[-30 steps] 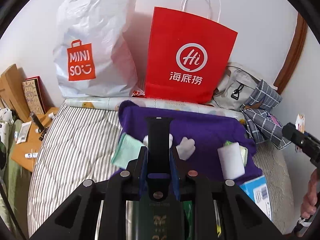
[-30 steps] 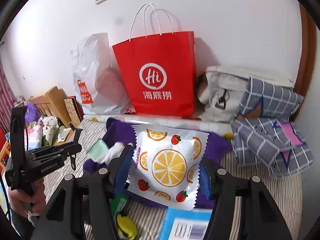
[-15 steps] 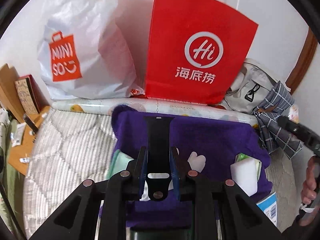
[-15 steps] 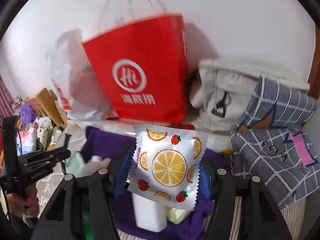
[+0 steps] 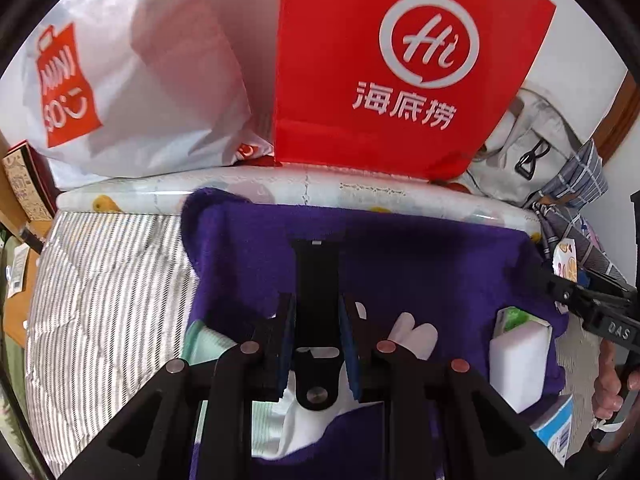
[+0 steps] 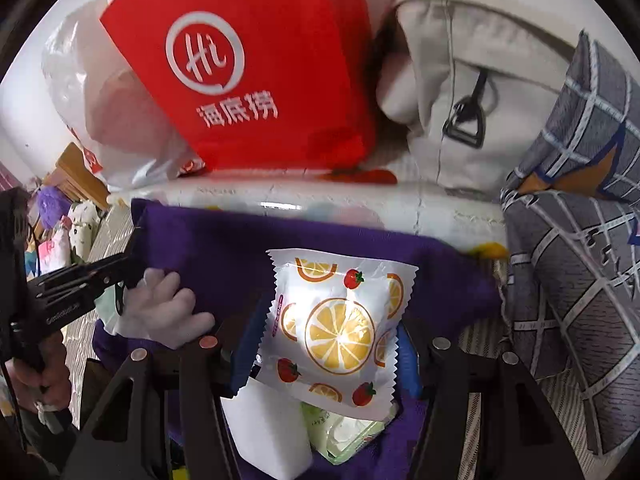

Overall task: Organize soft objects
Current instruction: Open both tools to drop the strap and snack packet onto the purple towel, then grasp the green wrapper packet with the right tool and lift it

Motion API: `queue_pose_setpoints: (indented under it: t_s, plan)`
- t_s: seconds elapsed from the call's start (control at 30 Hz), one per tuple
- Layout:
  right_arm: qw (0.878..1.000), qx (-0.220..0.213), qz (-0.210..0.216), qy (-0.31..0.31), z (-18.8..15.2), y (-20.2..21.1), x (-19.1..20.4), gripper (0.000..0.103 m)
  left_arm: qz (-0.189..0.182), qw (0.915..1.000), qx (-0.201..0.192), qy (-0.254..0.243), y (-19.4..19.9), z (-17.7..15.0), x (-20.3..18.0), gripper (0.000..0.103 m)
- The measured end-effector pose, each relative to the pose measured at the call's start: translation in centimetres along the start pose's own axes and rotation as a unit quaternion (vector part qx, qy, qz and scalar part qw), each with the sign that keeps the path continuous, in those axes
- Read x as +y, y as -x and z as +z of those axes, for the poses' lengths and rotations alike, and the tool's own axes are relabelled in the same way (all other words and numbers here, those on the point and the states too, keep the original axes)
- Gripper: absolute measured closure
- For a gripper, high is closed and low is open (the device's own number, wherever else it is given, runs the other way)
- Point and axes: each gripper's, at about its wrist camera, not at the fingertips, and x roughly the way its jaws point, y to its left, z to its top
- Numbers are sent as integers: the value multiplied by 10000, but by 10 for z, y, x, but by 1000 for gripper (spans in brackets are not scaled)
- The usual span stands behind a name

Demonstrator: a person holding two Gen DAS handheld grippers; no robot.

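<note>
So the left gripper (image 5: 316, 332) has its jaws clamped on a black strap (image 5: 318, 280), which sticks out toward 12 o'clock over the purple cloth (image 5: 420, 264) spread on the striped bed (image 5: 108, 280). Meanwhile the right gripper (image 6: 326, 340) has its jaws pinched on a fruit-print packet (image 6: 340, 324), held above that same cloth. Under the packet, at 6 o'clock, sit a white block (image 6: 268, 424) and a green wipes pack (image 6: 344, 432), touching each other. A white plush (image 6: 160, 308) lies on the cloth at 9 o'clock from the packet. At 12 o'clock, against the wall, stand a red bag (image 5: 400, 72) and a white plastic bag (image 5: 152, 80) side by side.
</note>
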Motion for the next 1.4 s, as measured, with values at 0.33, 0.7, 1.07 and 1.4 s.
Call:
queue_pose_setpoints:
  t_s: [0.33,0.7,1.07,1.4]
  plan:
    - [9993,360,86,-41,-3,-28,-3,45,-174,9996,210,-75,-18,2,-10,81]
    - [9994,328,-65,36,-1,-26,-2,32,-201,9997,64,-133,-5,2,-13,67]
    - [9988,-438,181,116,-43,49,45,32,109,9989,-430,-171,68,-24,6,49]
    - [9967,-46,687,424,-140,53,124,44,-52,9987,-489,148,106,-73,41,48]
